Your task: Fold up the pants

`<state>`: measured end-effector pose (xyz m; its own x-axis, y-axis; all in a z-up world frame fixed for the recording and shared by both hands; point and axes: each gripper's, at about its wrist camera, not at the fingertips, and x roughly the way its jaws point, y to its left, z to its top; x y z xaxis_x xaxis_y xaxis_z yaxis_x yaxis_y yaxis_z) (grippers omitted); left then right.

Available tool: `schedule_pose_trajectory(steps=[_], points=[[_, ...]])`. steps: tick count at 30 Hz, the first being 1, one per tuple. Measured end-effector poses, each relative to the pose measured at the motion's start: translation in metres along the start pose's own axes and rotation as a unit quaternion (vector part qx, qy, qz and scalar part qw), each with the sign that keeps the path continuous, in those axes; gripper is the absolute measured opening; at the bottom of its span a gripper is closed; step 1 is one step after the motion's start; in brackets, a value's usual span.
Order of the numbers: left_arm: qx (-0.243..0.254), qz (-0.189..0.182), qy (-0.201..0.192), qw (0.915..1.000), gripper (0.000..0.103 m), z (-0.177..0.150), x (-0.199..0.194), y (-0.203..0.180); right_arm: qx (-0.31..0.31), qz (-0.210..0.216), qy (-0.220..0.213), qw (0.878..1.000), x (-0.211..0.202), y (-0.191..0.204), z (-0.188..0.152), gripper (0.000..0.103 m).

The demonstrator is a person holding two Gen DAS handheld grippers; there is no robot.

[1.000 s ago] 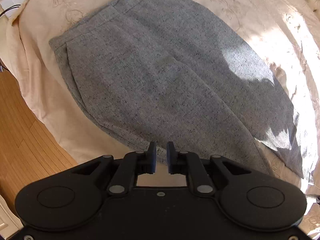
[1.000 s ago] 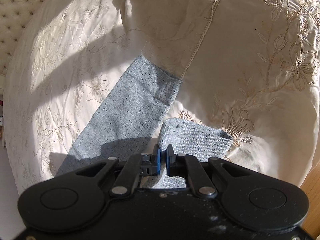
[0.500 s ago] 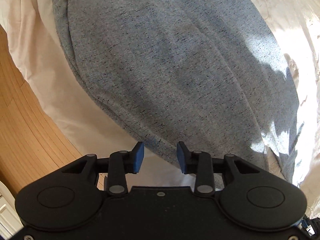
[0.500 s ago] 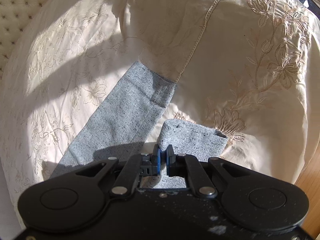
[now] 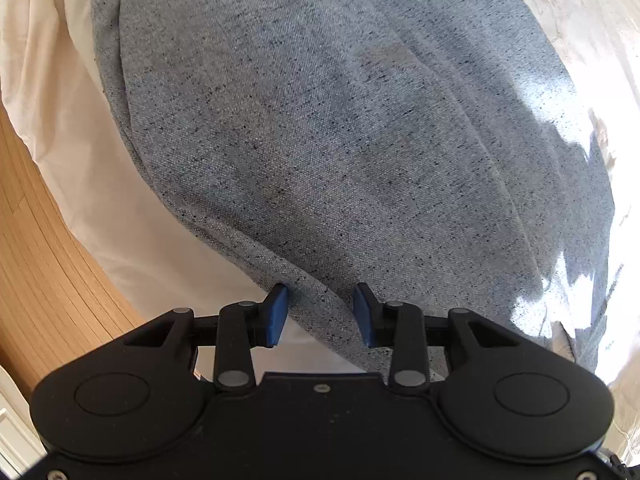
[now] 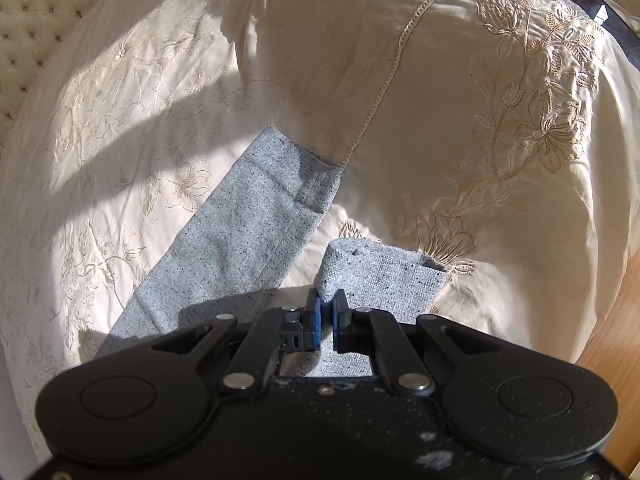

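My left claw (image 5: pixel 320 316) points steeply down over the grey pants (image 5: pixel 320 128), which lie spread on the cream embroidered bedspread (image 6: pixel 500 128) of the bed. Its jaws have just been opening and now stand moderately wide, straddling the near edge of the pants; the blue pads (image 5: pixel 276 316) do not press on the cloth. My right claw (image 6: pixel 326 322) is pinched nearly closed on the hem end of one pant leg, lifting a fold of it. The other leg (image 6: pixel 248 232) lies flat just beside. Wooden floor (image 5: pixel 36 264) shows past the bed's edge.
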<state>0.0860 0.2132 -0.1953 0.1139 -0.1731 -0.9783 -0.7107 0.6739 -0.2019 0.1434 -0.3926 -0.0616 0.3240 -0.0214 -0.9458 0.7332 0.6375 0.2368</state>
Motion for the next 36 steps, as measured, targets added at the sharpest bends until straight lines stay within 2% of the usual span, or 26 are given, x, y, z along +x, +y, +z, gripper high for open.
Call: schedule_pose_trajectory(steps=[3,7,12,14,15,17,20,21,25,29,33,36], points=[[-0.003,0.000,0.011,0.9999,0.045,-0.003,0.002,0.003,0.004,0.000,0.000,1.000,-0.002,-0.002,-0.002,0.006],[0.018,0.006,0.006,0.9998,0.045,-0.011,-0.008,0.005,0.010,0.000,-0.001,1.000,-0.005,-0.006,-0.003,0.006],[0.006,0.001,0.026,0.9996,0.044,-0.001,0.009,0.004,0.015,-0.003,0.002,1.000,-0.004,-0.006,-0.003,0.006],[0.008,0.011,0.023,0.9996,0.018,-0.001,0.010,0.001,0.015,-0.004,0.002,1.000,-0.004,-0.005,-0.004,0.006],[0.010,0.016,0.012,0.9998,0.011,-0.002,0.006,0.000,0.015,-0.005,0.002,1.000,-0.004,-0.005,-0.004,0.006],[0.012,0.013,-0.016,0.9997,0.007,-0.003,-0.009,-0.007,0.018,-0.003,0.004,1.000,-0.005,-0.005,-0.004,0.006],[0.058,0.011,-0.070,0.9958,0.007,-0.008,-0.046,-0.033,0.023,-0.004,0.003,1.000,-0.006,-0.006,-0.001,0.006],[0.084,0.008,-0.095,0.9919,0.007,-0.007,-0.062,-0.048,0.025,-0.004,0.001,1.000,-0.007,-0.006,0.000,0.006],[0.144,-0.009,-0.153,0.9776,0.007,0.009,-0.097,-0.100,0.033,0.005,-0.011,0.999,-0.007,-0.002,0.014,0.006],[0.179,-0.020,-0.170,0.9688,0.007,0.043,-0.100,-0.148,0.036,0.013,-0.025,0.999,0.001,0.010,0.036,0.006],[0.200,-0.007,-0.167,0.9653,0.007,0.075,-0.078,-0.186,0.050,0.025,-0.027,0.998,0.020,0.026,0.058,0.006],[0.207,0.017,-0.159,0.9651,0.007,0.092,-0.054,-0.212,0.056,0.026,-0.026,0.998,0.042,0.041,0.074,0.006]])
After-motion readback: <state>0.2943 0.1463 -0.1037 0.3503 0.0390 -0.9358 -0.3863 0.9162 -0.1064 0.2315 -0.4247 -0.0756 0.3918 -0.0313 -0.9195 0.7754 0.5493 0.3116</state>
